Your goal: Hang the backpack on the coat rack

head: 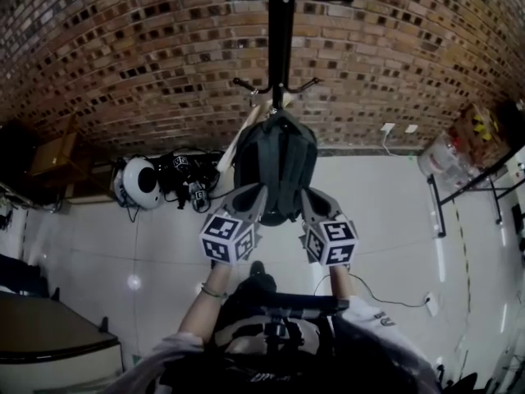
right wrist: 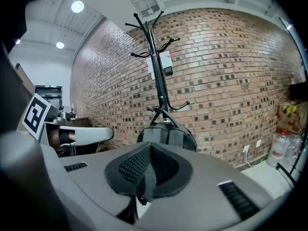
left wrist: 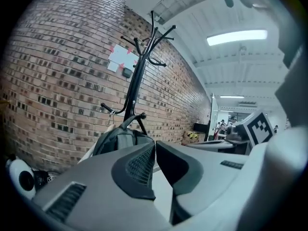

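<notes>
A dark grey backpack hangs by its top loop from a low hook of the black coat rack, which stands against the brick wall. Both grippers sit a little short of the bag's lower part and do not touch it. My left gripper is shut with nothing between its pads; in the left gripper view its jaws meet, with the backpack and rack beyond. My right gripper is shut and empty too. Past its closed tips are the backpack and rack.
A white helmet-like object and black gear lie on the floor left of the rack. A cardboard box stands at far left, and a dark table at lower left. A water jug and a metal frame are at right.
</notes>
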A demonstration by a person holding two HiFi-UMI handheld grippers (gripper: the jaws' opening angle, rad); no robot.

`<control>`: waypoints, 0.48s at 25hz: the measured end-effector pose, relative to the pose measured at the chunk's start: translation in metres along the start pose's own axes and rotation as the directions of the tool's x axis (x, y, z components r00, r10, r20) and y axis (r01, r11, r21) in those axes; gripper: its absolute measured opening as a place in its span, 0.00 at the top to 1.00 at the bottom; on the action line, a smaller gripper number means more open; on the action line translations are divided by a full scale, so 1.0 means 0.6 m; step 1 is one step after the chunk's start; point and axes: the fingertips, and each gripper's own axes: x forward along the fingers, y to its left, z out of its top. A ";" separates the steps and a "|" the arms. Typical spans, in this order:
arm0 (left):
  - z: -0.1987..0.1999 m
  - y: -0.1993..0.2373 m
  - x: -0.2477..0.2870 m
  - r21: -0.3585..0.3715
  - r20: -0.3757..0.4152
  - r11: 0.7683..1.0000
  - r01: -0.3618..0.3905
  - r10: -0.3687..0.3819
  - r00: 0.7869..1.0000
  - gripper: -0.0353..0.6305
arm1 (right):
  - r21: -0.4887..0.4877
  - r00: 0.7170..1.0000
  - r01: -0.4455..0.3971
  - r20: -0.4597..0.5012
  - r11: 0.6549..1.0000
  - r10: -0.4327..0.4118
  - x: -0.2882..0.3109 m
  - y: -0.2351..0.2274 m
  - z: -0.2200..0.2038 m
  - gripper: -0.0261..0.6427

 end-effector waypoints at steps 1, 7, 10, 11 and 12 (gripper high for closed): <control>-0.011 -0.011 -0.010 -0.008 -0.005 1.000 -0.011 0.011 1.000 0.93 | 0.003 1.000 -0.006 -0.007 1.000 0.006 -0.015 0.004 -0.011 0.95; -0.074 -0.060 -0.070 -0.071 -0.023 0.995 -0.066 0.064 0.998 0.93 | 0.008 0.998 -0.045 -0.045 0.999 0.046 -0.090 0.034 -0.065 0.95; -0.096 -0.082 -0.092 -0.090 -0.028 0.993 -0.074 0.072 0.997 0.93 | 0.021 0.997 -0.056 -0.046 0.998 0.057 -0.120 0.045 -0.075 0.95; -0.100 -0.088 -0.098 -0.092 -0.029 0.993 -0.074 0.072 0.997 0.93 | 0.023 0.997 -0.060 -0.041 0.998 0.061 -0.126 0.050 -0.075 0.95; -0.104 -0.094 -0.104 -0.093 -0.031 0.993 -0.074 0.072 0.997 0.93 | 0.027 0.997 -0.064 -0.037 0.998 0.065 -0.132 0.054 -0.076 0.95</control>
